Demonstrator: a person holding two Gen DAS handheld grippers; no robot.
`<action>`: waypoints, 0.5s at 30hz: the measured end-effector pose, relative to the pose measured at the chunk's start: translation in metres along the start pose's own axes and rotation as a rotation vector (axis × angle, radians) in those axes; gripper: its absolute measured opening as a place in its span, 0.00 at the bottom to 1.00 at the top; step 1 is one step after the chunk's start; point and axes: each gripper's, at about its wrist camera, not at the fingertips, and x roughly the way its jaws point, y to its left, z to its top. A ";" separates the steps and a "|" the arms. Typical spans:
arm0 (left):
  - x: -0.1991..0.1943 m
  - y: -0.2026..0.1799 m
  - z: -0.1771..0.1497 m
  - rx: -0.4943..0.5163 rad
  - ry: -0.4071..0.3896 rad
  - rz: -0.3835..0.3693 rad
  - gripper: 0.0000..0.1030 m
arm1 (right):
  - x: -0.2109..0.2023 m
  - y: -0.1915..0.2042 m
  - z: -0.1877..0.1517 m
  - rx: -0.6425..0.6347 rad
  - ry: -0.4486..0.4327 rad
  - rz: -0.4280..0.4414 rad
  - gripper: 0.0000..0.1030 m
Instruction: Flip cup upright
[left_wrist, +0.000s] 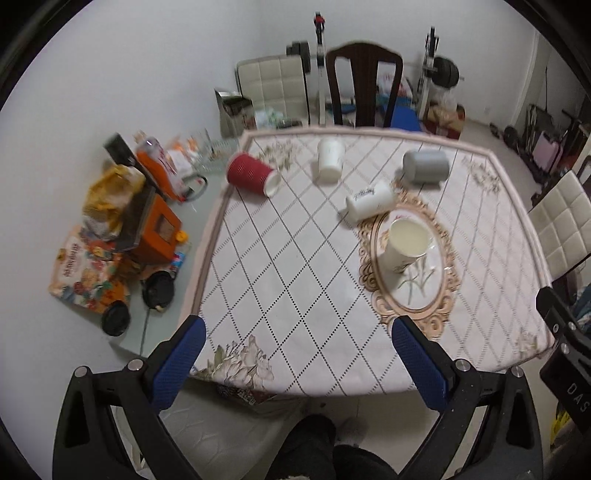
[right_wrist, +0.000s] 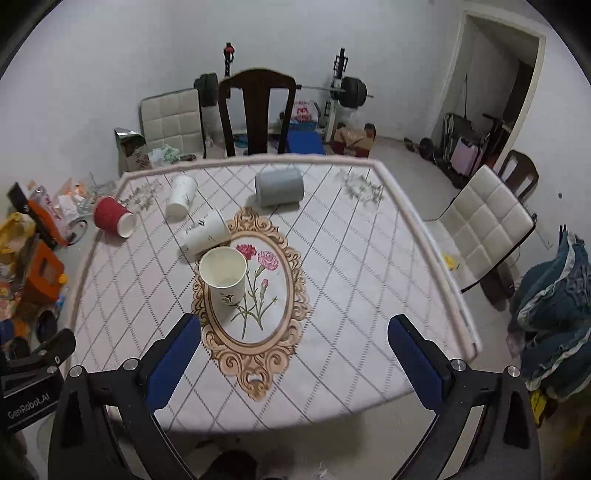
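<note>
Through the left wrist camera you had five cups on the square table with the diamond-patterned cloth (left_wrist: 295, 280): four on their sides and one upright. The ribbed red paper cup (left_wrist: 251, 178) lay near the far left edge, its white mouth turned toward you. The plain white paper cup (left_wrist: 330, 159) lay near the far edge, and the grey cylindrical cup (left_wrist: 424, 166) lay on its side to the right of it. The white cup with dark lettering (left_wrist: 371, 200) lay just beside the standing one, the cream paper cup with a printed side (left_wrist: 405, 243), which stood mouth up on the oval floral medallion (left_wrist: 410, 266). Your left gripper (left_wrist: 297, 350) hung released over the near edge, blue pads spread wide and nothing between them, with bare cloth ahead of it.

Through the right wrist camera you counted the same five: red cup (right_wrist: 110, 217), plain white cup (right_wrist: 180, 201), grey cup (right_wrist: 279, 186), lettered cup (right_wrist: 206, 233) and the upright cream cup (right_wrist: 224, 282), the last two touching or nearly so. Your right gripper (right_wrist: 295, 349) was likewise spread and empty above the near part of the medallion (right_wrist: 255, 295), and the right half of the cloth lay open. One dark wooden chair (right_wrist: 256, 110) stood at the far edge, and one pale padded chair (right_wrist: 484, 225) at the right edge.
</note>
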 end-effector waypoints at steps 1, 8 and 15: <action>-0.009 -0.001 -0.002 -0.004 -0.011 0.002 1.00 | -0.014 -0.006 0.000 -0.006 -0.006 0.007 0.99; -0.079 0.002 -0.018 -0.025 -0.097 -0.002 1.00 | -0.092 -0.029 -0.007 -0.024 -0.059 0.035 0.99; -0.106 0.006 -0.027 -0.019 -0.139 -0.014 1.00 | -0.139 -0.038 -0.013 -0.013 -0.095 0.038 0.99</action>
